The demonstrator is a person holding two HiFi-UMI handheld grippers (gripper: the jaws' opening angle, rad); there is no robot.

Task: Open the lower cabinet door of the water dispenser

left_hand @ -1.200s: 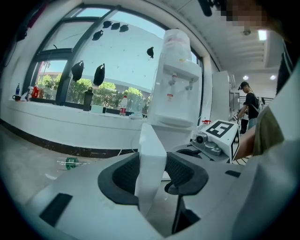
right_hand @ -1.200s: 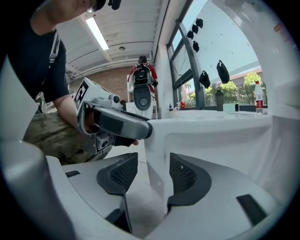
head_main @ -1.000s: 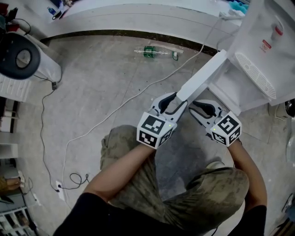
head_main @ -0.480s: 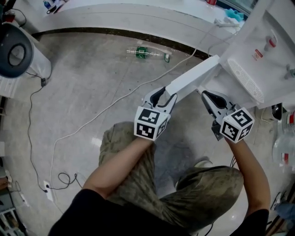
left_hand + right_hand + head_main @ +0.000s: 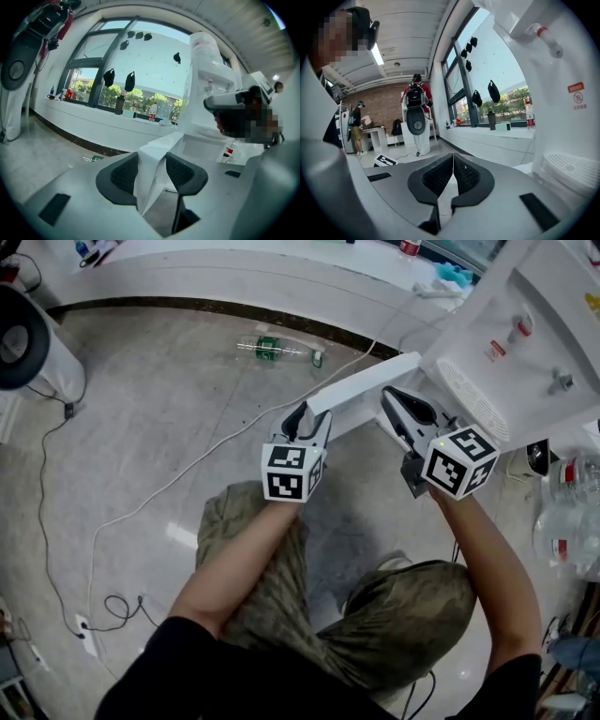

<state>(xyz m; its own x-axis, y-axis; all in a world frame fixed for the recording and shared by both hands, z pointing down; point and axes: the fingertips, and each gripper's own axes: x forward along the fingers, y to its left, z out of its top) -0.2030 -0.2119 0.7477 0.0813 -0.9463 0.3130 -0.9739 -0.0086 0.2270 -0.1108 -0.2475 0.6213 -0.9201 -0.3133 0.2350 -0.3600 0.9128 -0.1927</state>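
Note:
The white water dispenser (image 5: 525,343) stands at the upper right, and its lower cabinet door (image 5: 361,390) is swung out toward me. My left gripper (image 5: 305,418) is shut on the door's free edge. In the left gripper view that white edge (image 5: 152,159) sits pinched between the black pads of the left gripper (image 5: 152,173). My right gripper (image 5: 394,401) hovers beside the door near the dispenser front, apart from it. The right gripper view shows the right gripper (image 5: 452,176) shut with nothing in it, and the dispenser (image 5: 562,93) with its drip tray (image 5: 569,168) at the right.
A plastic bottle (image 5: 277,348) lies on the floor by the low white window ledge (image 5: 234,277). A white cable (image 5: 187,474) crosses the floor. A fan (image 5: 23,343) stands at the far left. Water bottles (image 5: 567,521) stand right of the dispenser. My knees are below the grippers.
The left gripper has carried the door edge leftward, swinging the door further out. The right gripper has closed its jaws on nothing and risen toward the dispenser front.

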